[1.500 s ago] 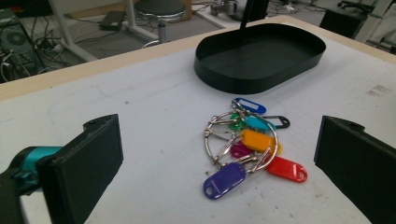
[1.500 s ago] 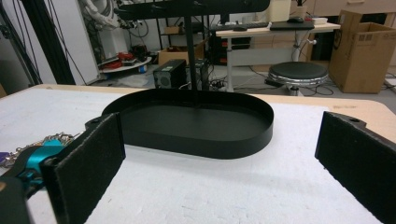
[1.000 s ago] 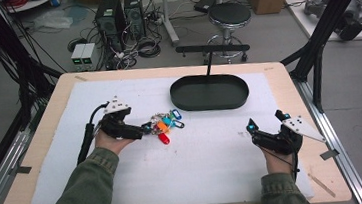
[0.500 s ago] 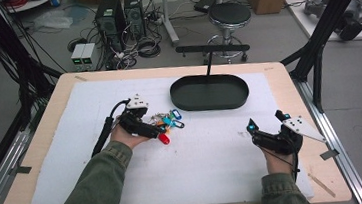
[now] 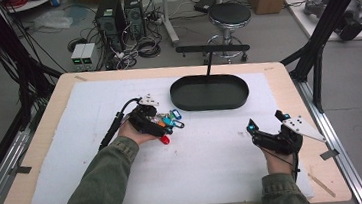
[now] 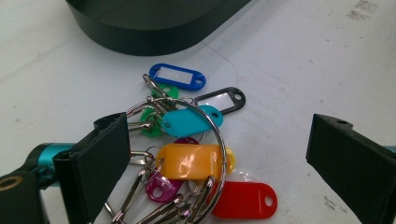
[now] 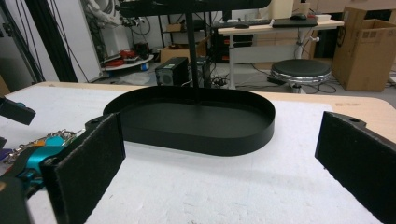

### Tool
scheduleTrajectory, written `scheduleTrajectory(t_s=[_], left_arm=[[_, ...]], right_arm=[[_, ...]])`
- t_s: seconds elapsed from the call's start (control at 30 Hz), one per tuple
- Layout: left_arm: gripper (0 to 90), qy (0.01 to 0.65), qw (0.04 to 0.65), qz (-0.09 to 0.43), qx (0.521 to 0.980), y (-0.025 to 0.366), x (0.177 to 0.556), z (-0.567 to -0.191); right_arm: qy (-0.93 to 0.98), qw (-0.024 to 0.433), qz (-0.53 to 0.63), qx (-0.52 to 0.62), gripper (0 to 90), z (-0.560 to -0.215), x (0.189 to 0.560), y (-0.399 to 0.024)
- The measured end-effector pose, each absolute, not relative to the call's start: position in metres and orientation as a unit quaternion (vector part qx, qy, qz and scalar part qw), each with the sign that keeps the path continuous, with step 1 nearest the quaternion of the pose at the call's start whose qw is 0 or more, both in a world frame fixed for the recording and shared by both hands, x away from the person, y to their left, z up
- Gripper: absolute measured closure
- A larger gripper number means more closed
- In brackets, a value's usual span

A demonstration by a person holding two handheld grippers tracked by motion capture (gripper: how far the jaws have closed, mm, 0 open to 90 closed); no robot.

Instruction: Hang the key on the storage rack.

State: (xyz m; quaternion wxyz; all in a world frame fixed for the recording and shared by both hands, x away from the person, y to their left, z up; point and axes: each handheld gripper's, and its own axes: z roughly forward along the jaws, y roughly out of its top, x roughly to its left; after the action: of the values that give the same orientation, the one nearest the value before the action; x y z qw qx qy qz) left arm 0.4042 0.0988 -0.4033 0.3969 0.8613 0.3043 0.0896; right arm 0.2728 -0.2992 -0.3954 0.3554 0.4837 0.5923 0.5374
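A bunch of coloured key tags on a metal ring (image 6: 187, 154) lies on the white mat, just left of a black oval tray (image 5: 209, 105). The blue tag (image 6: 177, 77) is the one nearest the tray, and the red tag (image 5: 164, 140) is nearest me. My left gripper (image 5: 167, 126) hovers low over the bunch, open, with the ring and the orange tag (image 6: 194, 161) between its two black pads but not clamped. Farther right, near the front, my right gripper (image 5: 264, 124) is open and holds nothing. It points at the tray (image 7: 196, 135), with the key bunch (image 7: 44, 140) at its left.
The white mat (image 5: 215, 169) covers most of the wooden table (image 5: 36, 161). A black stand (image 5: 208, 59) rises behind the tray. A stool (image 5: 230, 14) and computer cases (image 5: 115, 13) stand on the floor beyond the far edge. Black frame posts (image 5: 315, 54) rise at the right.
My left gripper has moved right, towards the tray, and now stands over the key bunch with its jaws around it. The right gripper has not moved.
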Motion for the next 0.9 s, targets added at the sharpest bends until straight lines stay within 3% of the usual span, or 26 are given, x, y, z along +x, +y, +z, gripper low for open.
scheduleTrajectory(t_s=[0.5, 0.83, 0.9], left_arm=[[19.4, 0.288, 0.32, 0.091, 0.898, 0.076, 0.411, -0.413], [47.4, 0.294, 0.284, 0.125, 0.904, 0.075, 0.413, -0.418], [56.7, 0.288, 0.29, 0.125, 0.904, 0.075, 0.412, -0.416]], right_arm=[[0.592, 0.351, 0.538, 0.485, 0.4, -0.396, 0.273, -0.299], [0.592, 0.351, 0.538, 0.486, 0.5, -0.396, 0.273, -0.299], [0.594, 0.353, 0.537, 0.485, 0.5, -0.396, 0.273, -0.3]])
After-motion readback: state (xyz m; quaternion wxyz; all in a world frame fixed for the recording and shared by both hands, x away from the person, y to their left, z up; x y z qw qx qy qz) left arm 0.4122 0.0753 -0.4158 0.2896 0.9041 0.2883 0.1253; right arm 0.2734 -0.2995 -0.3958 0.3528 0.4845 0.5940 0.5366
